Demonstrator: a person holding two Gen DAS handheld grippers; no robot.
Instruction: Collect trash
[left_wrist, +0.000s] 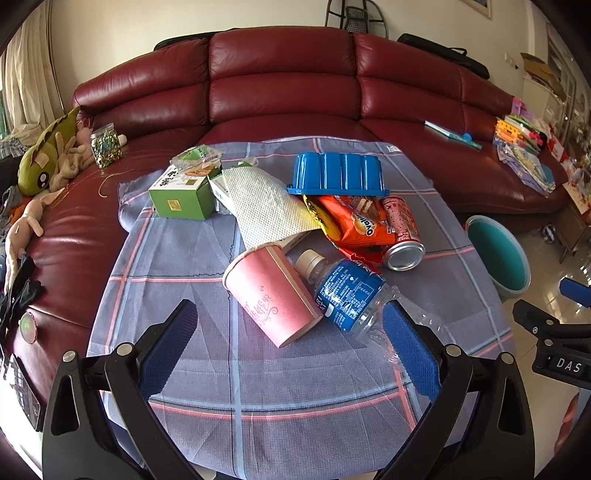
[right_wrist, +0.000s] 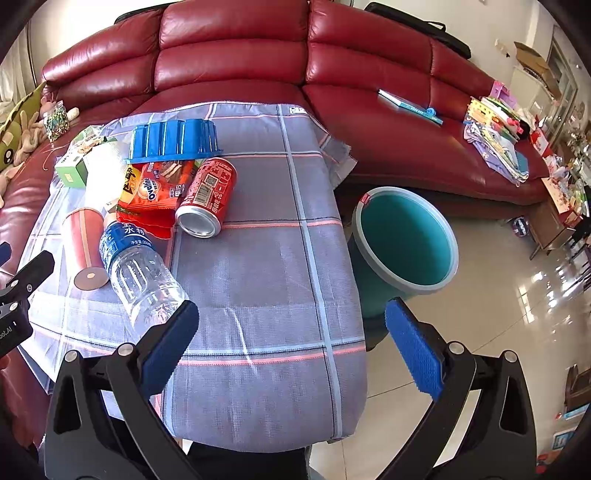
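Behind everything, your view is filled by the red sofa, curving round the table with its checked grey cloth. Off the table's right edge stands the teal bin on the tiled floor, its mouth tipped toward you.

Your trash sits in one heap on the far left part of the cloth. At the back lies the blue tray, upside down, with the green box to its left and a white paper towel draped between them. An orange snack wrapper pokes out from under the tray, and the red can lies on its side touching that wrapper, open end toward you. Nearest you, the water bottle lies on its side against the pink cup, which is also tipped over.

Your left gripper is spread wide and holds nothing; the cup's base and the bottle's clear end lie between its fingers, and the right finger overlaps the bottle in this view, though contact is unclear. Your right gripper is likewise spread and empty above the bare cloth near the table's front edge, its left finger just beside the bottle's base.
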